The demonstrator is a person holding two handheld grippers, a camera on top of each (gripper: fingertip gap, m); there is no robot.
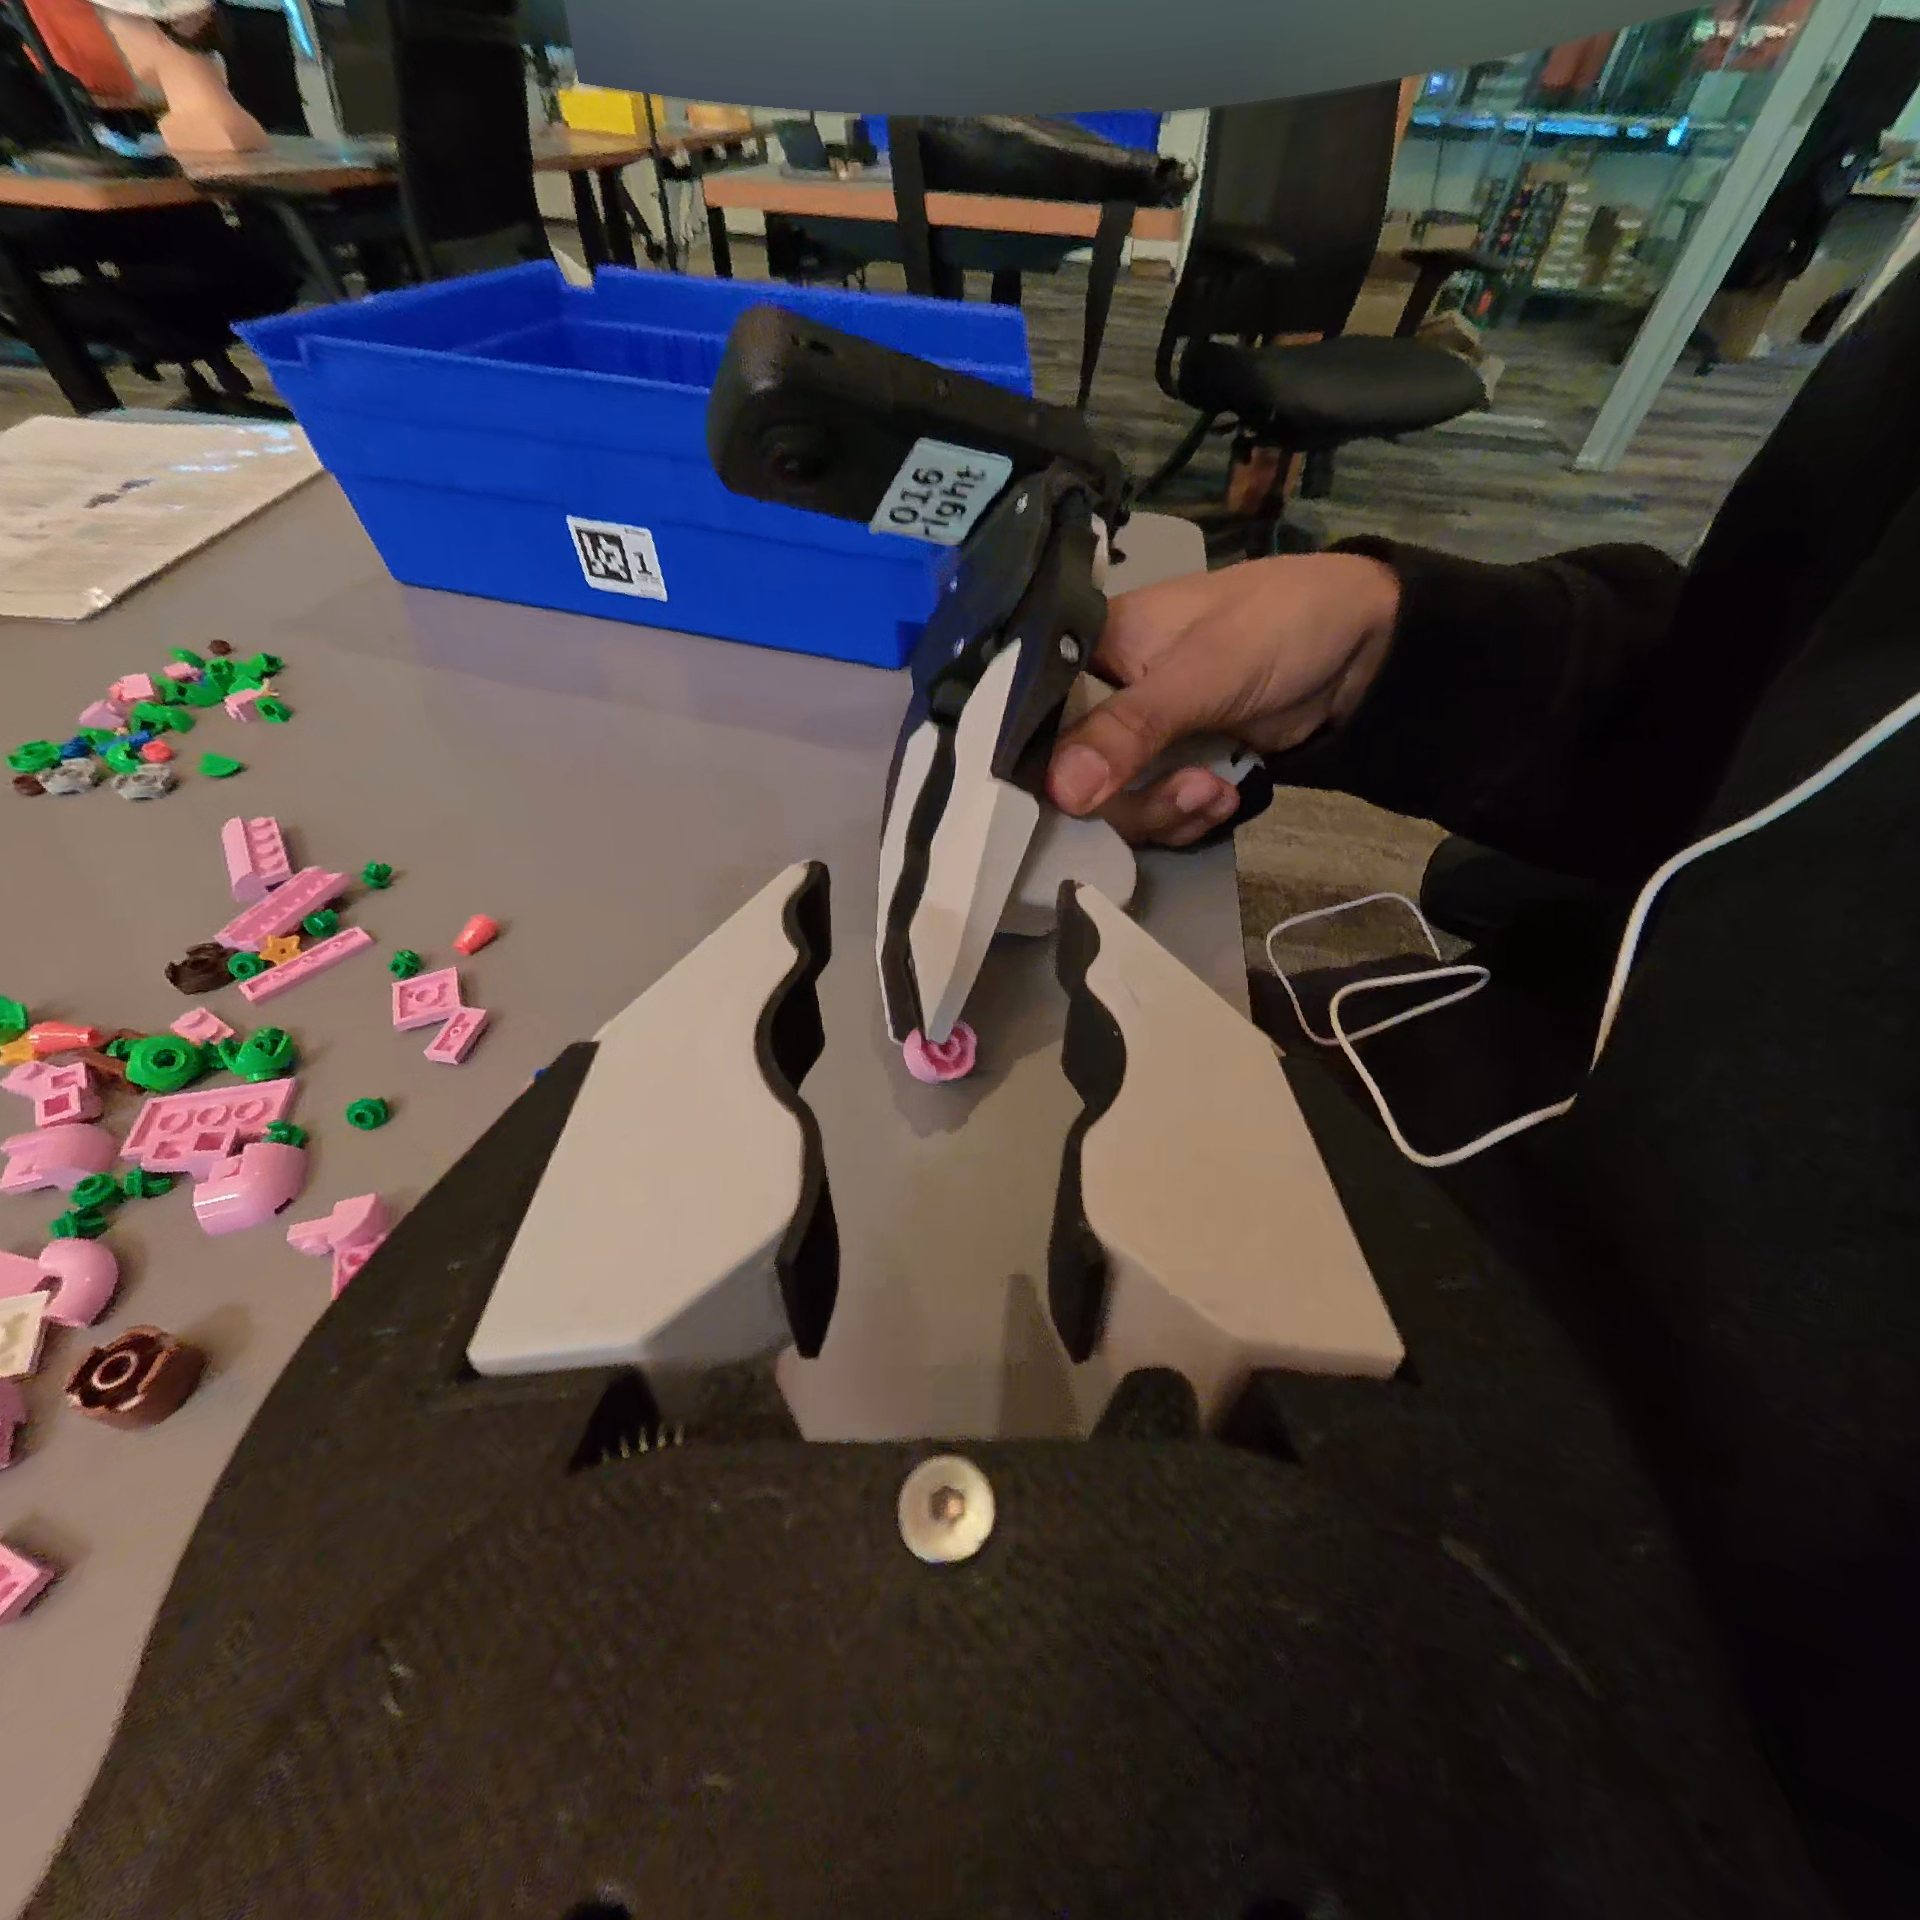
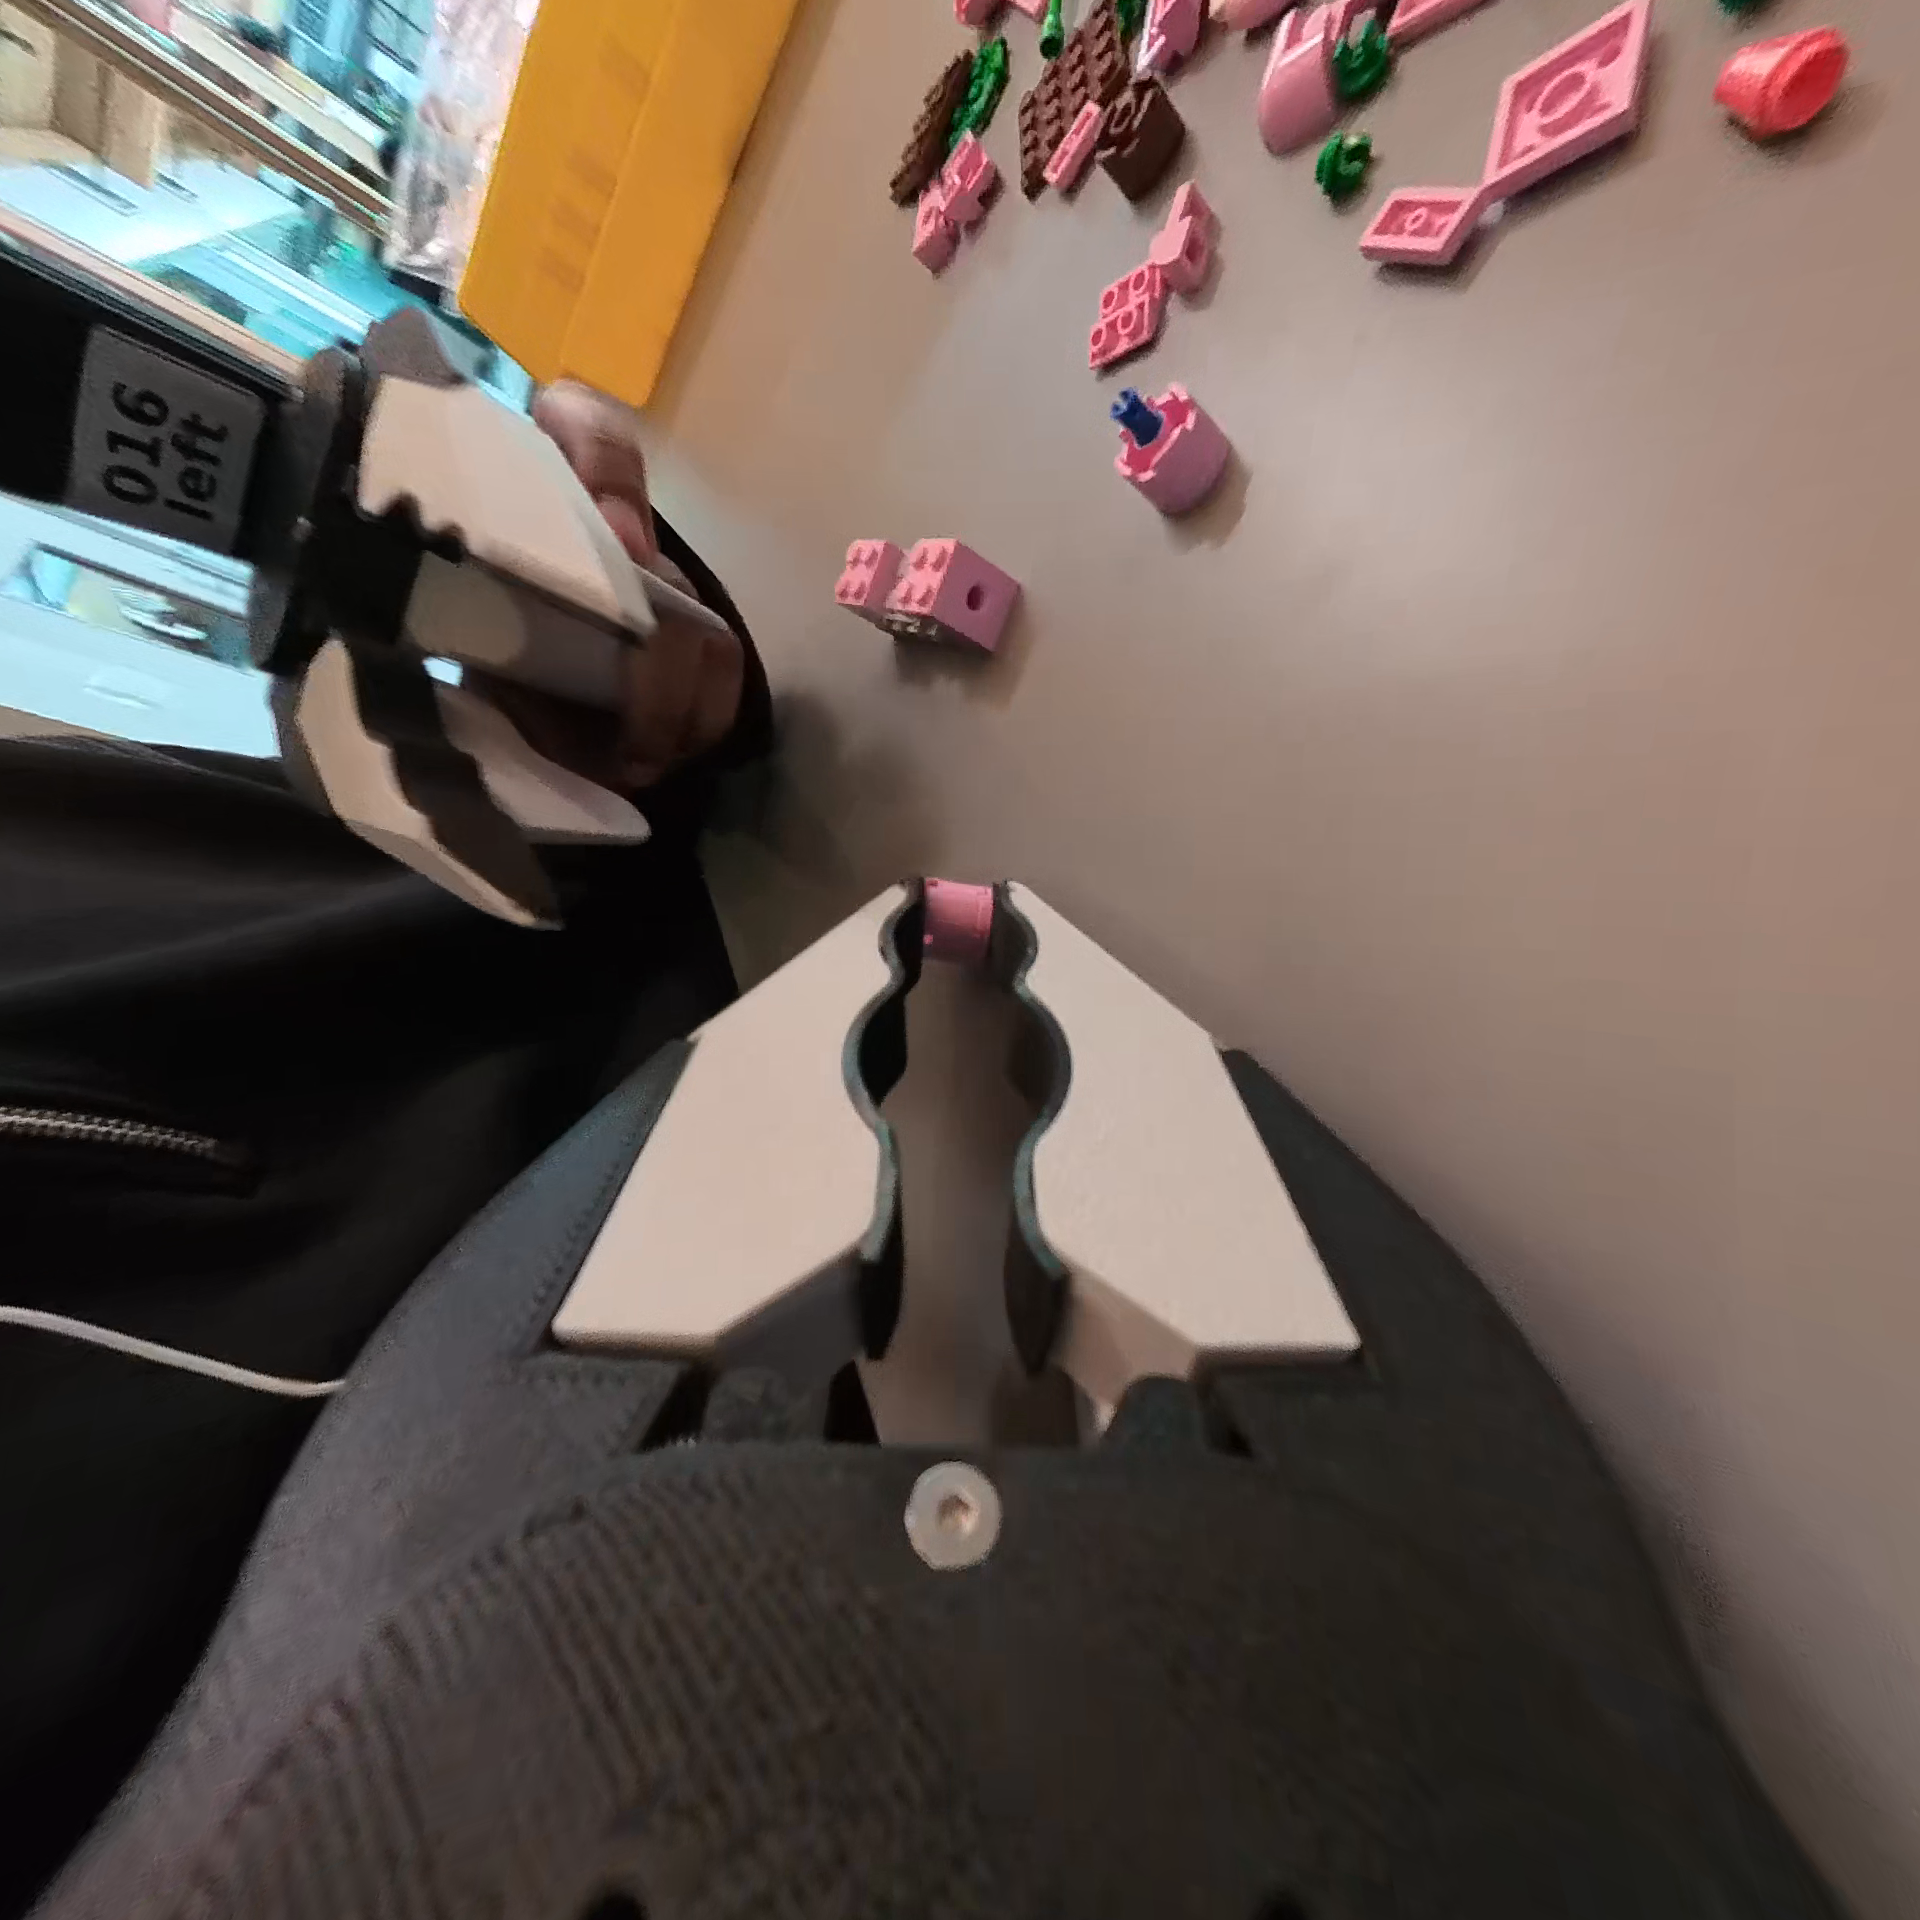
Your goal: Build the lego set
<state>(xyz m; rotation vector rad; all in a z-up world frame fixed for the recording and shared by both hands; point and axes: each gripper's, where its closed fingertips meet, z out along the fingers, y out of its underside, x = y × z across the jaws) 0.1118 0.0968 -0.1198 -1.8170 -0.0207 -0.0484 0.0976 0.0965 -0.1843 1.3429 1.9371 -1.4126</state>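
I hold a claw in each hand over a grey table. A blue bin stands beyond my right claw, whose tips pinch a small round pink piece against the tabletop. My left claw gapes wide, empty, the piece between its tips. Loose pink and green bricks lie to its left.

Pink bricks and brown bricks are cut off by edges.

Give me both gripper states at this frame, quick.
Left gripper: open, holding nothing.
Right gripper: closed on a small round pink piece, tips down at the table.
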